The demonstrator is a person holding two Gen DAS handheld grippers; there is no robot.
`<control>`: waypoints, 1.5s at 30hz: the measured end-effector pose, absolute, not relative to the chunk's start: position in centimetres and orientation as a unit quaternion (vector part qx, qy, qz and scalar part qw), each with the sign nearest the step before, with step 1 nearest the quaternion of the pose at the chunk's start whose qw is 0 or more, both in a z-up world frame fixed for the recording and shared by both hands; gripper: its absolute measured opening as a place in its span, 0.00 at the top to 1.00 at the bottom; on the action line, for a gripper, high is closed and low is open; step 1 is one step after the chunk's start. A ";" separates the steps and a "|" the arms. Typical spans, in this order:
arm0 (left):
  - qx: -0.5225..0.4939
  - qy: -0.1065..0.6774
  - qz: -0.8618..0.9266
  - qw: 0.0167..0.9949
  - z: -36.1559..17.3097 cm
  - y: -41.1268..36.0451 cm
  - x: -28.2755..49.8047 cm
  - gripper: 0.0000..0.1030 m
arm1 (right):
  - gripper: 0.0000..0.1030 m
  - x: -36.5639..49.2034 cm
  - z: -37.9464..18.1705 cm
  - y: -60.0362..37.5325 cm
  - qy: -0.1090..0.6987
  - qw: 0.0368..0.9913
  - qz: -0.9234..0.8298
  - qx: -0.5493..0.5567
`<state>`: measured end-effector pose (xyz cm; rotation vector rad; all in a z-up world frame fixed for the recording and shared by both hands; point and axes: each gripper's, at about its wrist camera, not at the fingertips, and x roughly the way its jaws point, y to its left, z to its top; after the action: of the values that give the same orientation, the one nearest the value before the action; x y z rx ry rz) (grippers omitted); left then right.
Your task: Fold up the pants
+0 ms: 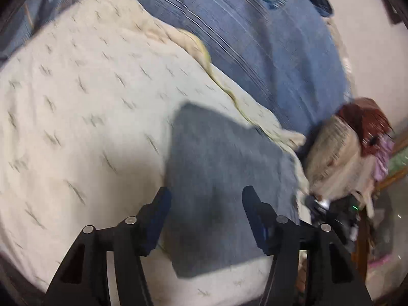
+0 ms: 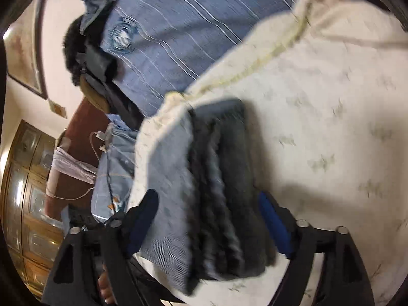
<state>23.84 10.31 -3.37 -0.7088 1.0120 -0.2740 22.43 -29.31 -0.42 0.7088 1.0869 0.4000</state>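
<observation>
- The left claw point(image 1: 206, 201) is wide open, with nothing between its two fingers; it hangs over the near part of the gray pants point(image 1: 224, 178)
- In the left view, the pants lie flat in a folded pile from 6 o'clock up to the middle
- The right claw point(image 2: 206, 204) is open too, and the folded pants point(image 2: 219, 178) sit in the gap between its fingers; I cannot tell if they touch
- The pants rest on a cream blanket point(image 1: 76, 102) with little leaf marks
- Past the blanket, at 12 o'clock, is a blue striped sheet point(image 1: 255, 38)
- At 9 o'clock in the right view stands a brown wooden cupboard point(image 2: 28, 204)
</observation>
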 end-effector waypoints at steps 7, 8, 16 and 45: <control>-0.282 0.506 -0.128 0.805 -2.9 8.8 32.2 0.44 | 0.16 29.7 -0.4 -27.9 0.550 0.766 0.196 0.269; -0.281 0.504 -0.138 0.805 -3.0 8.6 32.7 0.44 | 0.17 30.1 -0.9 -28.0 0.554 0.763 0.199 0.269; -0.338 0.514 -0.176 0.768 -7.7 7.5 33.7 0.53 | 0.42 29.9 -5.1 -28.5 0.566 0.723 0.228 0.323; -0.304 0.505 -0.142 0.795 -6.0 8.5 34.4 0.43 | 0.23 30.3 -2.9 -30.2 0.529 0.741 0.188 0.368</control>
<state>34.42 8.45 -6.00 -0.6528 1.0851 -0.3042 30.27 -30.25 -2.88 0.8066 1.1603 0.4123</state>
